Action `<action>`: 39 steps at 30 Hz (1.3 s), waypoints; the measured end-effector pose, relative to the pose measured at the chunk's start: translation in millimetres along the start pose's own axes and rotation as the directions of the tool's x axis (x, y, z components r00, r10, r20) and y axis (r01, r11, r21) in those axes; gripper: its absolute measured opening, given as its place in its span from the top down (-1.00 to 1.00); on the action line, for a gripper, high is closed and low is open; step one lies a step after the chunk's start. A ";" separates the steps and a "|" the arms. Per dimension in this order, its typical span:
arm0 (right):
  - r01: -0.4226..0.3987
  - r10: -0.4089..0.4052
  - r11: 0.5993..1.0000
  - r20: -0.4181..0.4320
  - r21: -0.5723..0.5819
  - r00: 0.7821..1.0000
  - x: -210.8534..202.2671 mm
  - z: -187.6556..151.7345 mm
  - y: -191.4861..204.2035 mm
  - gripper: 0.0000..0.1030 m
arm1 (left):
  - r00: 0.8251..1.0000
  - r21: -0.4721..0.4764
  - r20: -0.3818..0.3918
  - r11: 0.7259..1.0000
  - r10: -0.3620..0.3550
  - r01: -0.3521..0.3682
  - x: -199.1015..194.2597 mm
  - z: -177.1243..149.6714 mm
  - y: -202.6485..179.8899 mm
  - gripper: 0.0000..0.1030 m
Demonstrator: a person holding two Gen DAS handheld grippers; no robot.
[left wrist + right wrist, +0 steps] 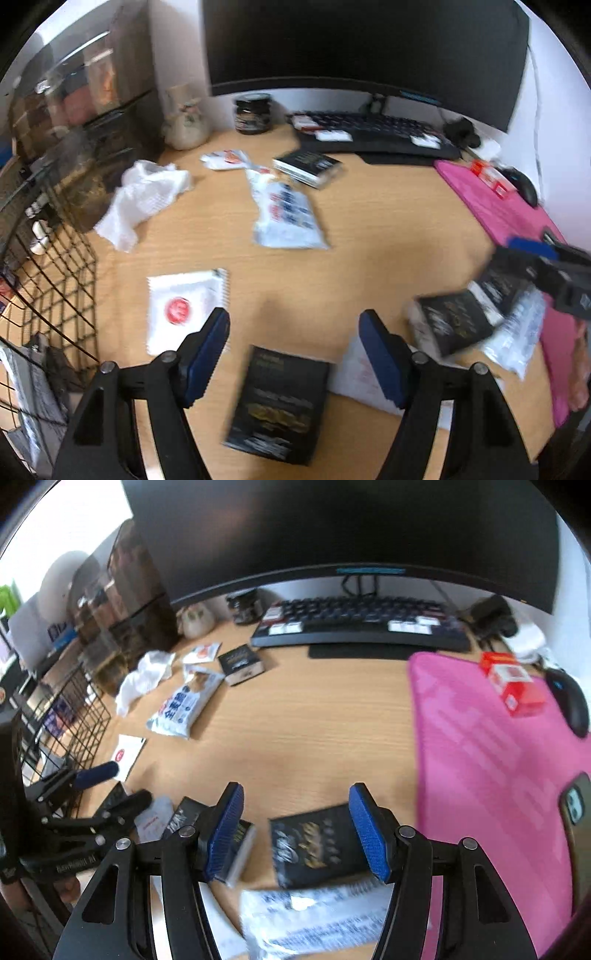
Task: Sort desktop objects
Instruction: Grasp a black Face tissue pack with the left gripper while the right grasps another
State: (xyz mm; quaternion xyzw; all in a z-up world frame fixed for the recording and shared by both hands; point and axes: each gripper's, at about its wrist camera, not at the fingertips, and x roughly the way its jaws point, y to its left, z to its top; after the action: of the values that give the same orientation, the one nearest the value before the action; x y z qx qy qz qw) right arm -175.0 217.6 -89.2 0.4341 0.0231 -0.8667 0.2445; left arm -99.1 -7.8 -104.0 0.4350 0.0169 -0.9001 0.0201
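Both grippers hang over a messy desk (pixel 314 716), and nothing is picked up yet. The left gripper (pixel 293 354) has its fingers wide, with a black box (pixel 279 404) lying flat below the gap, not touched. The right gripper (pixel 295 830) has its fingers partly apart over another black box (pixel 316 845), also not pinched. White packets (pixel 284 214) lie toward 12 o'clock, a tissue (pixel 144 199) at 10 o'clock, and a wire basket (pixel 55 280) at 9 o'clock. I think this is the reaching step. Next, one gripper should drop lower, straddle its box and squeeze
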 end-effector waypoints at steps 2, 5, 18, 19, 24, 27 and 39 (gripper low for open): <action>-0.011 0.011 1.000 -0.001 -0.008 1.000 -2.3 -0.6 0.6 -0.16 | 1.000 -0.039 -0.018 0.999 0.014 -0.015 6.9 0.9 11.7 -0.48; -0.020 0.021 0.999 0.009 -0.026 1.000 -6.2 -0.5 5.3 -0.16 | 0.998 -0.034 -0.046 0.999 0.038 -0.040 11.9 -5.2 14.8 -0.48; -0.020 0.021 0.999 0.012 -0.037 1.000 -11.3 -0.8 7.7 -0.16 | 0.999 0.058 -0.051 0.998 -0.008 0.011 -7.5 -31.3 -2.6 -0.49; -0.022 0.023 0.999 0.013 -0.043 1.000 -12.1 -0.5 9.5 -0.16 | 0.998 0.042 -0.054 0.999 -0.022 0.025 -6.7 -31.3 0.9 -0.49; -0.024 0.025 0.998 0.008 -0.058 1.000 -11.5 -0.6 13.4 -0.16 | 0.997 0.024 -0.065 0.999 -0.045 0.047 -3.6 -32.1 10.3 -0.49; -0.024 0.024 0.998 0.003 -0.054 1.000 -10.2 -1.2 12.1 -0.16 | 0.995 0.001 -0.069 0.998 -0.066 0.066 -2.3 -32.5 15.1 -0.49; -0.034 0.034 0.998 0.005 -0.054 0.999 -12.0 -0.8 12.2 -0.16 | 0.998 0.025 -0.053 0.999 -0.034 0.035 -5.3 -36.8 13.0 -0.02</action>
State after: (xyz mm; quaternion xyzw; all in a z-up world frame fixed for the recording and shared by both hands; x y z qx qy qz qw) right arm -162.9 211.9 -78.4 0.4250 0.0382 -0.8629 0.2709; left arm -66.4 -18.9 -122.9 0.4581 0.0131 -0.8888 -0.0016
